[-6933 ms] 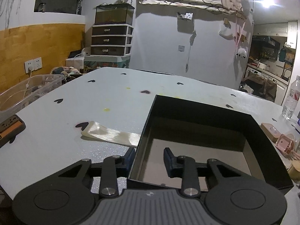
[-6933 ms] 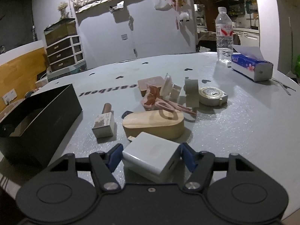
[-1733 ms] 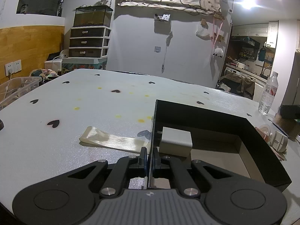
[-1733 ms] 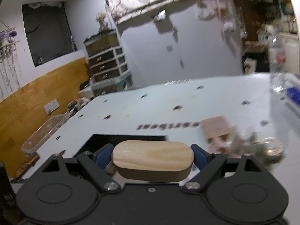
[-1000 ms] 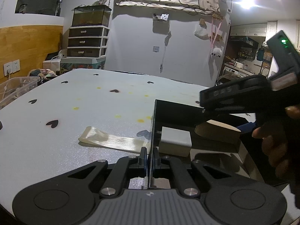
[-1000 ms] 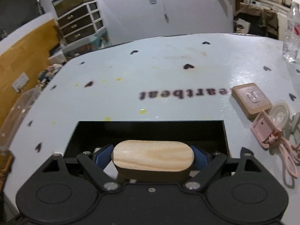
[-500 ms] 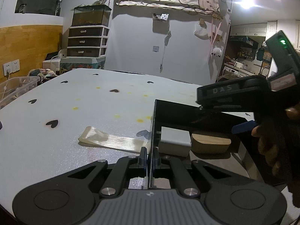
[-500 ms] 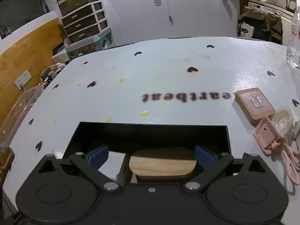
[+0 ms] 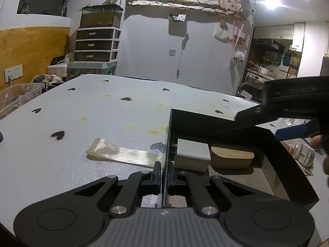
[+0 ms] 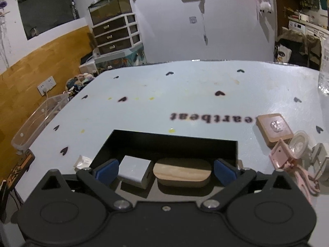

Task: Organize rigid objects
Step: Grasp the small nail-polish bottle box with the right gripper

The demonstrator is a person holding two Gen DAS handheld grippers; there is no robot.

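Observation:
A black open box (image 9: 226, 127) (image 10: 174, 142) lies on the pale table. Inside it, side by side, rest a white rectangular block (image 9: 193, 157) (image 10: 134, 170) and an oval wooden piece (image 9: 231, 158) (image 10: 183, 174). My left gripper (image 9: 163, 173) is shut on the box's near left wall. My right gripper (image 10: 165, 169) hangs open above the box with nothing between its blue pads (image 10: 108, 170); in the left wrist view its dark body (image 9: 292, 107) comes in from the right, held by a hand.
A cream ribbon strip (image 9: 121, 154) lies left of the box. To its right are a square wooden coaster (image 10: 274, 128), a pink clip-like item (image 10: 287, 160), a clear round case (image 10: 299, 144) and a water bottle (image 10: 324, 70). A clear plastic bin (image 10: 39, 123) sits at the table's left edge.
The right gripper let go of the oval wooden piece, which now rests in the box beside the white block. It then drew up and back with its jaws wide.

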